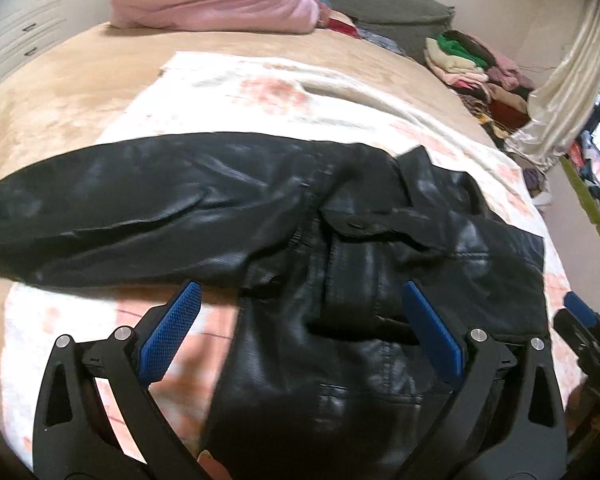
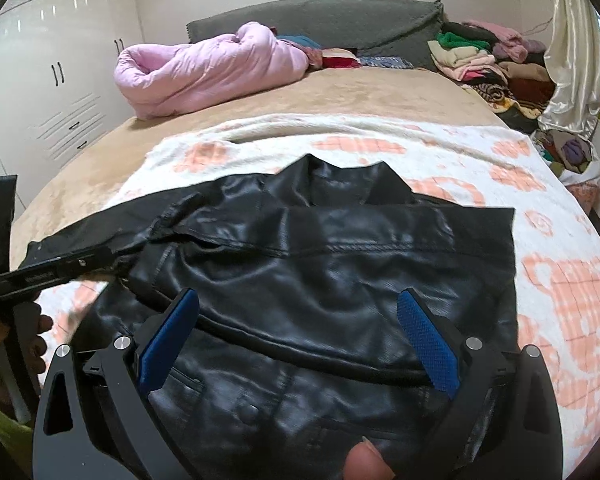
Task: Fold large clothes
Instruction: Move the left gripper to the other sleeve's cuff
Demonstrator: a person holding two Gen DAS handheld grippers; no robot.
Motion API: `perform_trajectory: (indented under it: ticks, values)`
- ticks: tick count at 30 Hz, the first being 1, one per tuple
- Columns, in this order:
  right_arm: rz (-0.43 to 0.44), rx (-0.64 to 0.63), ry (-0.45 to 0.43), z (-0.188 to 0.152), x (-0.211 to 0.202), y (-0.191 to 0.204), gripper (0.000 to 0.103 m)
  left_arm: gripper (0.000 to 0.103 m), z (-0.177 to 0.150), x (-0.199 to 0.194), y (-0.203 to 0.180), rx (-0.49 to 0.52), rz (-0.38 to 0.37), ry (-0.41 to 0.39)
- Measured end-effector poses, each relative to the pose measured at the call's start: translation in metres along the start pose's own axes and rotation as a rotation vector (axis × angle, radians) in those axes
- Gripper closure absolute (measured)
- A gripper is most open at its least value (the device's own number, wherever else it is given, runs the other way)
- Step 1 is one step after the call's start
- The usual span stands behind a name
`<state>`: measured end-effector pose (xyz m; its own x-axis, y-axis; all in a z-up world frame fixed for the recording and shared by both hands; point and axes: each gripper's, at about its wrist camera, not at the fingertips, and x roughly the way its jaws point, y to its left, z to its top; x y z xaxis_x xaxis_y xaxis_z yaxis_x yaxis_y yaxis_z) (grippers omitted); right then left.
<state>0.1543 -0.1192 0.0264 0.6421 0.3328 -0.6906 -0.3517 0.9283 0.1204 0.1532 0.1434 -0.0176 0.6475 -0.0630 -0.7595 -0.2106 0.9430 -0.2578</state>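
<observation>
Hovering both hand-held grippers, left (image 1: pixel 300 336) and right (image 2: pixel 298 340), wide apart and empty, over the black jacket (image 2: pixel 340 264), we leave its sleeve (image 1: pixel 120 208) outstretched for folding.

A black leather jacket (image 2: pixel 320 264) lies back-up on a white blanket with orange checked patterns (image 2: pixel 560 280) spread over a tan bed (image 2: pixel 340 88). Its collar (image 2: pixel 340 178) points toward the grey headboard (image 2: pixel 320 16), and one sleeve (image 2: pixel 112 228) stretches left. The right gripper (image 2: pixel 298 322) hangs over the jacket's lower back, its blue-padded fingers (image 2: pixel 428 344) spread wide. The left gripper (image 2: pixel 24 276) is partly visible at the left edge by the sleeve end. A pink quilt (image 2: pixel 204 68) lies near the headboard.
</observation>
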Motion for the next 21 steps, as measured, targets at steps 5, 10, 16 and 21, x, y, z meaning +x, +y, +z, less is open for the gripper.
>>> perform_trajectory:
  ticks: [5,10,16,21]
  values:
    - [0.018,-0.033,-0.014,0.012,0.000,0.020,0.004,0.009,0.006,-0.005,0.017,-0.040,0.035,-0.024]
    - [0.034,-0.065,-0.030,0.023,0.000,0.040,0.004,0.009,0.011,-0.008,0.039,-0.114,0.072,-0.041]
    - [0.062,-0.097,-0.033,0.032,0.006,0.061,0.004,0.009,0.016,-0.015,0.061,-0.180,0.107,-0.067]
    - [0.086,-0.116,-0.029,0.038,0.011,0.077,0.004,0.009,0.019,-0.020,0.079,-0.235,0.150,-0.091]
